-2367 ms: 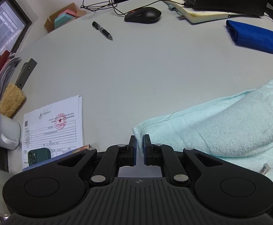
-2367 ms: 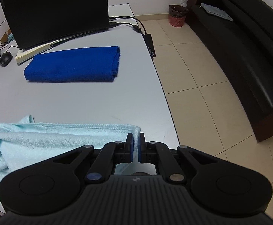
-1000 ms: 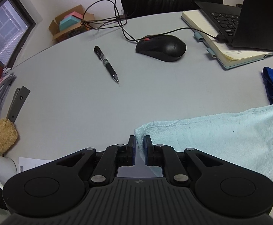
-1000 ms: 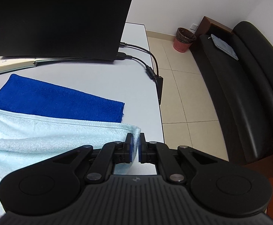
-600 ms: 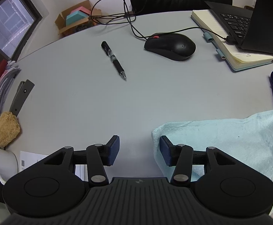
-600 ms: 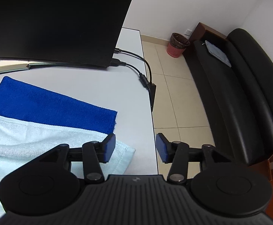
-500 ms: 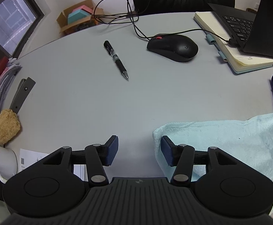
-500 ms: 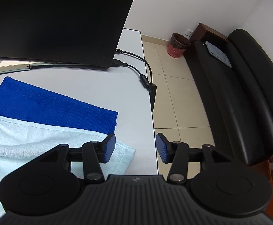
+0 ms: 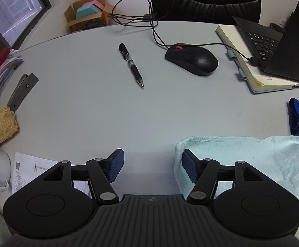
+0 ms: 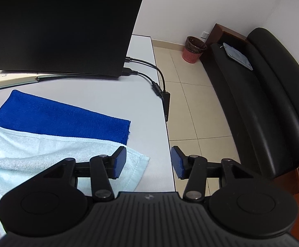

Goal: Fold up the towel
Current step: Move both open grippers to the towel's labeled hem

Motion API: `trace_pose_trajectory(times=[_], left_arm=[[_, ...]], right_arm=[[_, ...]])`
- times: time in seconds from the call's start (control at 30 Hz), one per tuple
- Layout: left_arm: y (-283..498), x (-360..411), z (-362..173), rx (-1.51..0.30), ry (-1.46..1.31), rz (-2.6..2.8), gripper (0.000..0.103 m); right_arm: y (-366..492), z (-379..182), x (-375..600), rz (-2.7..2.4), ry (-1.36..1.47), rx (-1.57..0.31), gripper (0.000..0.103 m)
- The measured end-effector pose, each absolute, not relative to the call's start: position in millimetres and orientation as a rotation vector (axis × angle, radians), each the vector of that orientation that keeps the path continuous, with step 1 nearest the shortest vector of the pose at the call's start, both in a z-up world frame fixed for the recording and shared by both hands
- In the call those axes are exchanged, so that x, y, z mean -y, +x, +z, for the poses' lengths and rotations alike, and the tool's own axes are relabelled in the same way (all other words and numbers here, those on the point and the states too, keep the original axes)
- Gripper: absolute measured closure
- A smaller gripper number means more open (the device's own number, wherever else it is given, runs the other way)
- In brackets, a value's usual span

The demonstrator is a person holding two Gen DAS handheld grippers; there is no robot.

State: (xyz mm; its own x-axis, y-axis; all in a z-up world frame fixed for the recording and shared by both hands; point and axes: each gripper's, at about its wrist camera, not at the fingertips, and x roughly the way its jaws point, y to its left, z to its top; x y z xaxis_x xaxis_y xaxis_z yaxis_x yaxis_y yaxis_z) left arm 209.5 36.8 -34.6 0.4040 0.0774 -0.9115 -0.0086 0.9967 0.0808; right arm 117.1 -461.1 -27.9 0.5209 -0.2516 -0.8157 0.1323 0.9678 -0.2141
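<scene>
Both grippers have let go of the light-blue towel [image 9: 252,156] — its corners now lie on the table [image 9: 108,113]. The left gripper [image 9: 151,164] has just been opening and gapes wide; the right gripper [image 10: 148,161] stands wide too — nothing pinched.

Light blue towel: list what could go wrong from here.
1. The light blue towel has its far edge on or against the dark blue towel; the next fold might drag that one along.
2. Its right corner lies near the table edge, so a pull that way could slide it off.
3. The left gripper and the right gripper are both open, their jaws having just been opening; a hasty regrasp could catch one layer only.
</scene>
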Motion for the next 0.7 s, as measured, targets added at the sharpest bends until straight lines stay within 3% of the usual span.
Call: trace_pose_trajectory(times=[0.7], left_arm=[[154.9, -7.0, -42.1, -1.186, 0.034, -0.031, 0.035]], right_arm=[[61.3, -34.3, 444.8, -0.209, -0.094, -1.028, 0.053]])
